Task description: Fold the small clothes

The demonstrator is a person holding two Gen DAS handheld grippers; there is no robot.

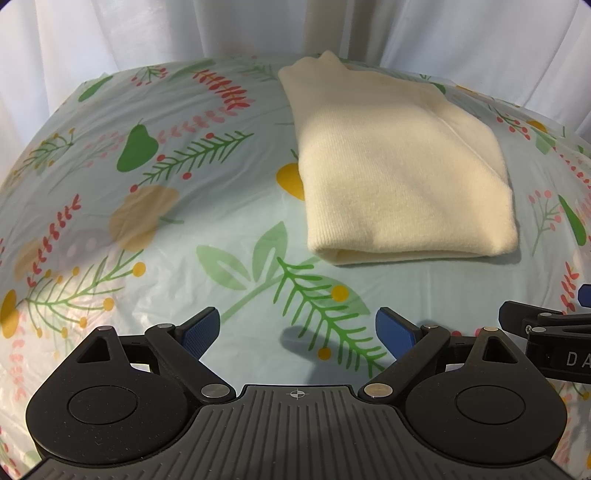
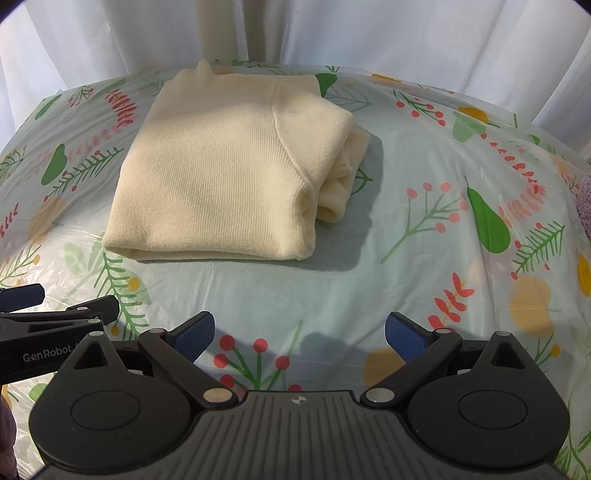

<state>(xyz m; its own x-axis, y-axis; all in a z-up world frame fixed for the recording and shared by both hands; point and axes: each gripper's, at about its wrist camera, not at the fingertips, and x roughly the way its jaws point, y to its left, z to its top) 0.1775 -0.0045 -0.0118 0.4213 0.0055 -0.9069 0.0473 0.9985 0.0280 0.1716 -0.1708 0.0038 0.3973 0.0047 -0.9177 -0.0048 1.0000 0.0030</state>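
A floral cloth (image 2: 406, 258) covers the table, white curtains (image 2: 406, 33) behind; the folded cream sweater (image 2: 221, 173) lies at twelve o'clock; left gripper (image 1: 297, 334) and right gripper (image 2: 299, 336) gape, empty

You are looking at a pale mint tablecloth (image 1: 236, 221) that is covering the whole work surface, printed with green pears, red berry sprigs, fern-like fronds and yellow fruit; in the right wrist view the same tablecloth (image 2: 424, 288) is showing glossy creases, so it may be plastic. A white curtain (image 1: 129, 33) is hanging in soft folds behind the far edge, and it is filling the background of the right wrist view too (image 2: 406, 33). At the right border of that view a fuzzy lilac object (image 2: 584, 203) is peeking in, too cropped to identify.
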